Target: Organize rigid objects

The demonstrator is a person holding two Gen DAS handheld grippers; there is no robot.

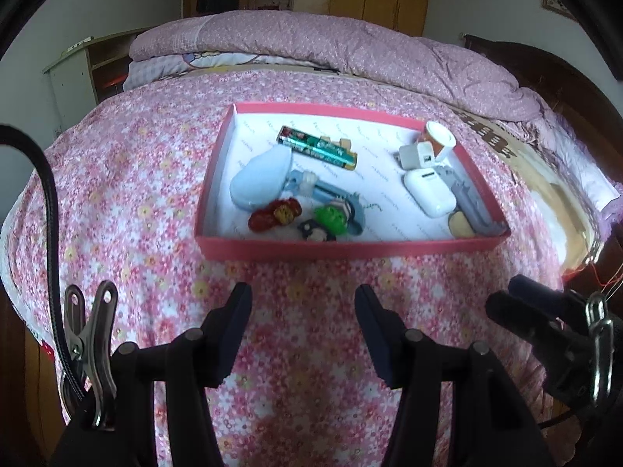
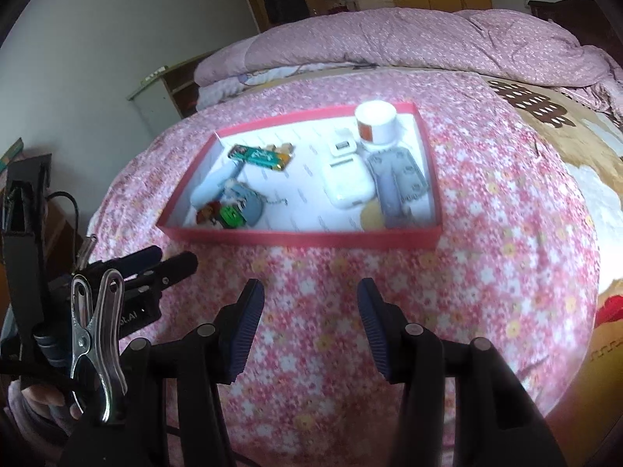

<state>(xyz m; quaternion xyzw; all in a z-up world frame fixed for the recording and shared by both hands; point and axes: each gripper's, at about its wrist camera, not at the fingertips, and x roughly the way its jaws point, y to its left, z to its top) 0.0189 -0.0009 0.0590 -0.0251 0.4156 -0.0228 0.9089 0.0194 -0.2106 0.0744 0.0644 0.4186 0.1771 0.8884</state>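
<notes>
Tray (image 1: 342, 251): on the bed (image 1: 136, 179), ahead of both grippers.
Left part of tray: battery pack (image 1: 317, 148) at the back, pouch (image 1: 261, 183) before it, small figures (image 1: 296, 218) at the front.
Right part of tray: cup (image 1: 440, 140) at the back, charger (image 1: 416, 155) beside it, case (image 1: 428, 190) before them.
Quilt (image 1: 350, 39): folded behind the tray.

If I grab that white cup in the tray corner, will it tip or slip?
The white cup looks rigid and smooth, so the pads may slip. It leans against the pink tray wall, so a nudge could probably roll it.
</notes>
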